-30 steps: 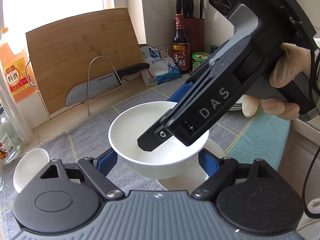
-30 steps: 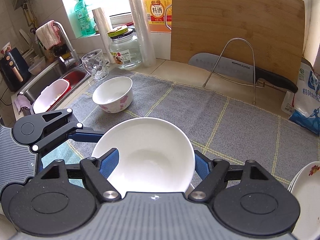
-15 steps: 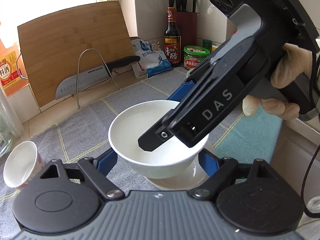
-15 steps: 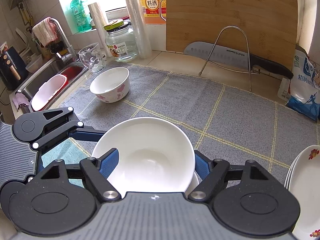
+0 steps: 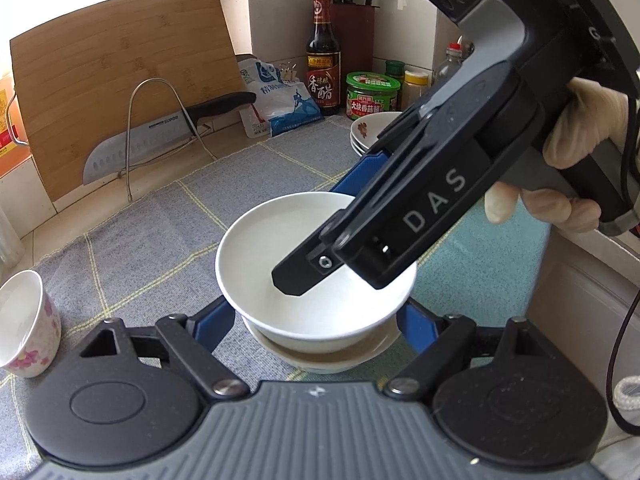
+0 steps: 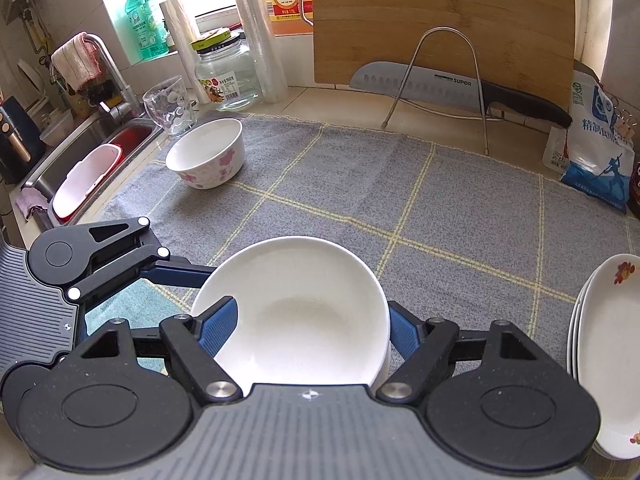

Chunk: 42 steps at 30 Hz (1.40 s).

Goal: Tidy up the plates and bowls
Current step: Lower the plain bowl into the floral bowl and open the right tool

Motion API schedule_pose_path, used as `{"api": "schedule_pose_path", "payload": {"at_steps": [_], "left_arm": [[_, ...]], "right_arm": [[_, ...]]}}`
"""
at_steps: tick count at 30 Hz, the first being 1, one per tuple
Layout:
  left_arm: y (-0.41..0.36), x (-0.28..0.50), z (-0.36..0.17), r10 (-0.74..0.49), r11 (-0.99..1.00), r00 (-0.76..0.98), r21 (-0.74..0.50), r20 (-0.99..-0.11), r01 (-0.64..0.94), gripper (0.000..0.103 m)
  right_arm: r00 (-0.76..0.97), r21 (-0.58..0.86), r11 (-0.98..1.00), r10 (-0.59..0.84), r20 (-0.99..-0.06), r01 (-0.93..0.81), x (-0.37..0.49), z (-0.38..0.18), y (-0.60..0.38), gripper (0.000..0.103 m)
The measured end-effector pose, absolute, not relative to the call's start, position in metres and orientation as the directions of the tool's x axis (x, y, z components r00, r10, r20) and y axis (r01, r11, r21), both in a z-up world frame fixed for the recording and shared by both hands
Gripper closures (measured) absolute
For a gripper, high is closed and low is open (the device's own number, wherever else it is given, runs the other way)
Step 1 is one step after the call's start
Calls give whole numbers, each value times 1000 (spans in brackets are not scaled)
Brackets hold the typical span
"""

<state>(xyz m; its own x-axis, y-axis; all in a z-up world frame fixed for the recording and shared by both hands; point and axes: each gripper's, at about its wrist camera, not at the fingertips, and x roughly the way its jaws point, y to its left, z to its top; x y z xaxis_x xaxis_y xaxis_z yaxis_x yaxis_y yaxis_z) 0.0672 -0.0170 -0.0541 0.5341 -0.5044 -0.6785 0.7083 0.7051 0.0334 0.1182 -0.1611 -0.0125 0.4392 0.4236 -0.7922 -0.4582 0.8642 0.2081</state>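
Kitchen tabletop, spread with a grey checked cloth. Right gripper, bottom centre of its own view, clamped on a plain white bowl: left pad over the rim, right pad against the outer wall. Carried by a gloved hand at right of the left view. Bowl held just above a second white bowl on the cloth, nearly nested. Left gripper set wide, pads flanking both bowls; cannot tell whether pressing on the lower one. Farther out, a flowered bowl upright at upper left of the cloth, near a glass tumbler and the sink. Stack of flowered plates at the right edge. Behind, a wooden cutting board against the wall, with a knife in front of it.
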Motion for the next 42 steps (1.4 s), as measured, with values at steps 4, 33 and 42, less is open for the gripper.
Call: {"api": "schedule_pose_path", "payload": {"at_steps": [4,33,42], "left_arm": [[-18,66,-56,-517,693,514,18,-684,721,16],[22,71,-61,-487,721,514,6,-706,693,15],[67,82,-55,-419,799,592,31,-688,601,14]], "right_arm": [[444,205,865,422,-790,-457,118,-13,-163,18],[523,9,874,299,-798,-486,98,-21,-132,5],[575,-54,855,299,-761,-517,110,4,-113,0]]}}
